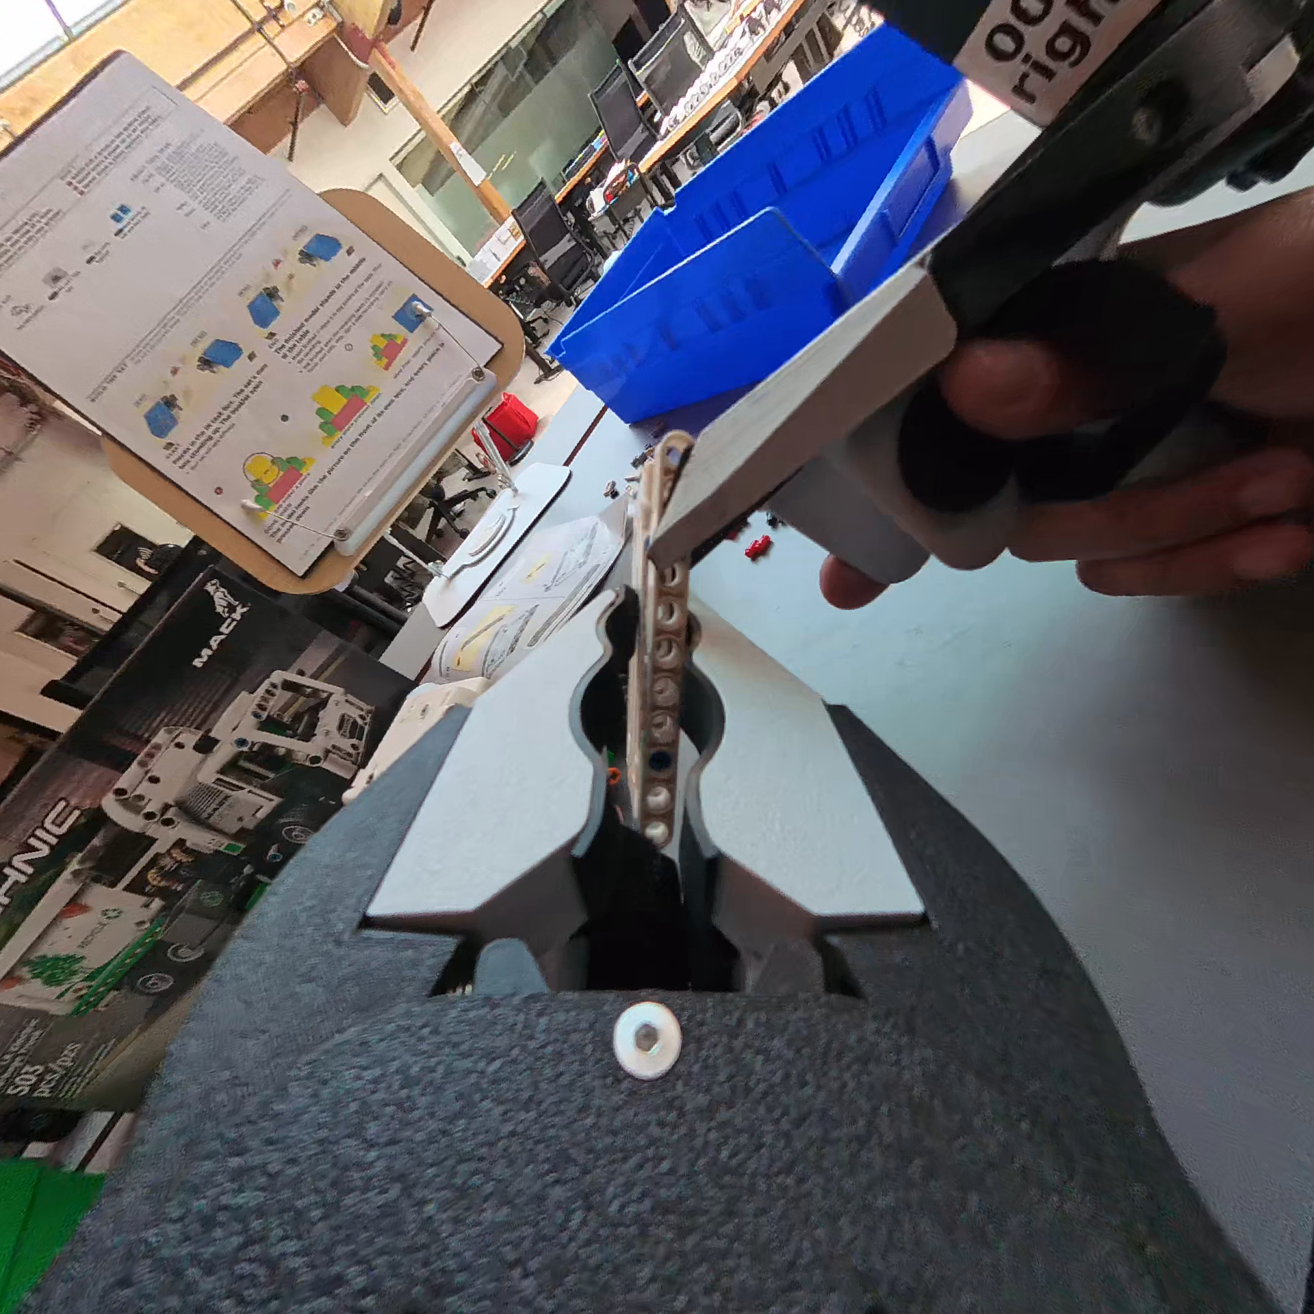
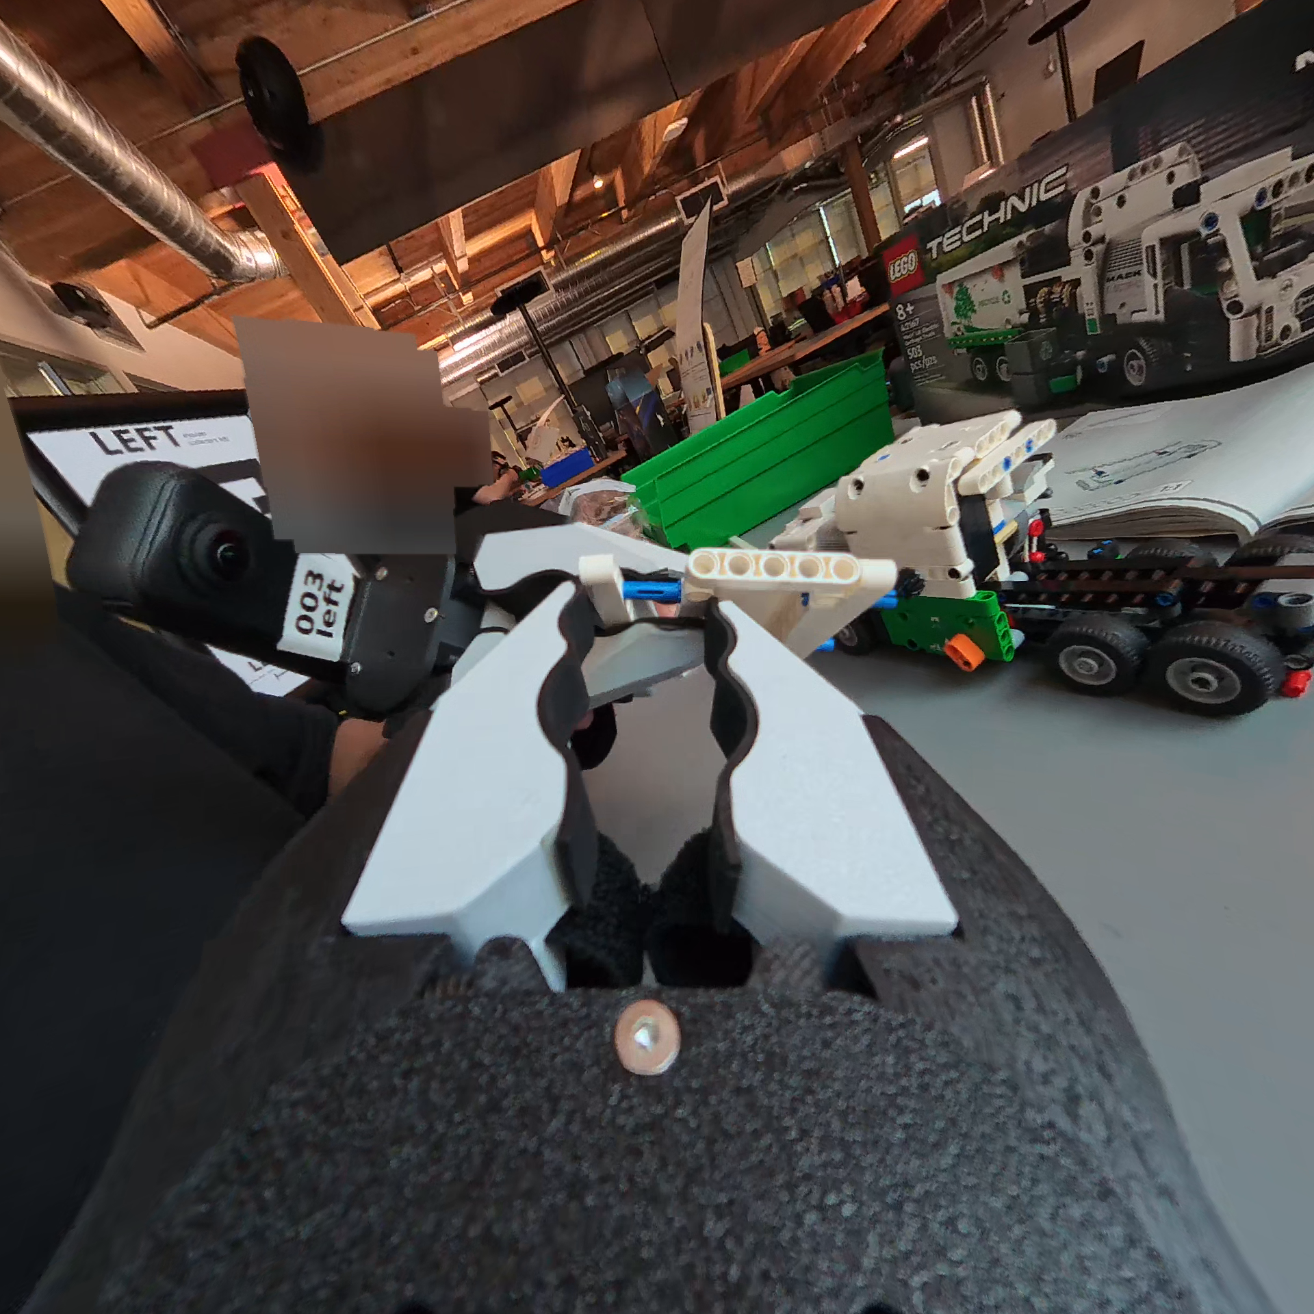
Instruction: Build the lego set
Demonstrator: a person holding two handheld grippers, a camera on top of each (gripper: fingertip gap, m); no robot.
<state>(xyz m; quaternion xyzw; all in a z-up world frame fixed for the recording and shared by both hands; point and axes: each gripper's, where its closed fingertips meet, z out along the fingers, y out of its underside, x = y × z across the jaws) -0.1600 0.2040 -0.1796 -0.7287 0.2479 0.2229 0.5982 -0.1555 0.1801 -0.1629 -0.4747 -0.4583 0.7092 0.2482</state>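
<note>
My left gripper (image 1: 654, 611) is shut on a long white holed beam (image 1: 665, 682), which stands up between its pads. In the right wrist view the beam's end (image 2: 775, 567) shows with a blue pin (image 2: 650, 589) and a small white piece (image 2: 604, 576) beside it. My right gripper (image 2: 643, 604) has its jaws apart, tips just below the pin and either side of the left gripper's fingers (image 2: 540, 551). Its finger (image 1: 782, 426) meets the beam's top in the left wrist view. A part-built white and green truck (image 2: 1066, 583) stands on the grey table.
A blue bin (image 1: 746, 284) and a red loose piece (image 1: 757, 547) lie beyond the grippers. An instruction sheet on a stand (image 1: 234, 306), the set's box (image 1: 178, 782), an open booklet (image 2: 1173, 469) and a green bin (image 2: 768, 455) ring the table. The tips of both grippers are at nearly the same place.
</note>
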